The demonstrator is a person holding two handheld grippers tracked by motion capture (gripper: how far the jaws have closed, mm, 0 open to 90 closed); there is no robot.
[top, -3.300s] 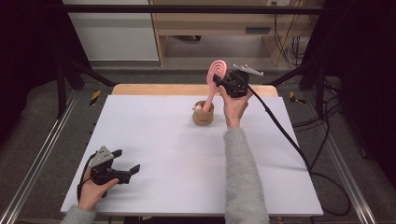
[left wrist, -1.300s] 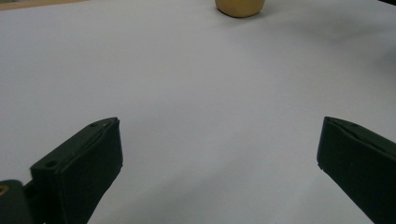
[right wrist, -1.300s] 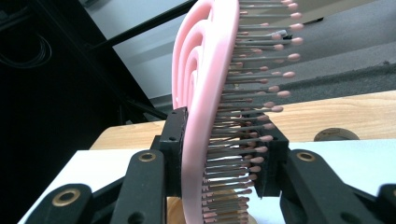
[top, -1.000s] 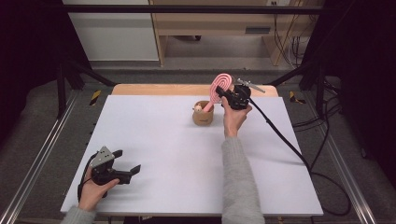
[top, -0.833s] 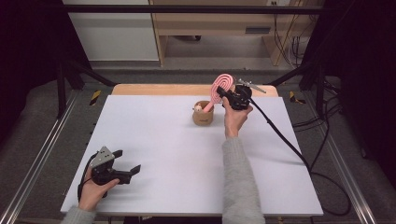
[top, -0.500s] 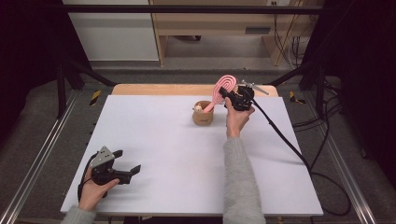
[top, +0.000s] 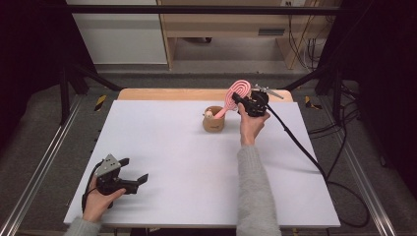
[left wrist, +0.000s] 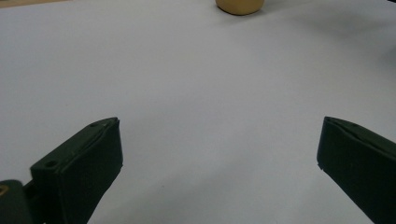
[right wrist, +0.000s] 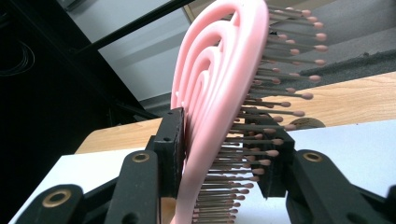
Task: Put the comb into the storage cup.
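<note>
Gripping pink hairbrush | looped head | bristles ball-tipped

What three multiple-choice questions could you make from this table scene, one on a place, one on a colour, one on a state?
1. Where does the hairbrush handle end?
A. in the brown cup
B. flat on the table
C. under the left gripper

2. What colour is the hairbrush?
A. blue
B. pink
C. green

3. How do the left gripper's jaws stand?
A. shut on the cup
B. shut on a cloth
C. open, nothing between them

Answers:
1. A: in the high view the handle slants down into the cup while the right gripper clamps the brush head.
2. B: the brush shows pink in the high view and the right gripper view.
3. C: the left gripper view shows wide-apart jaws over bare white table.
</note>
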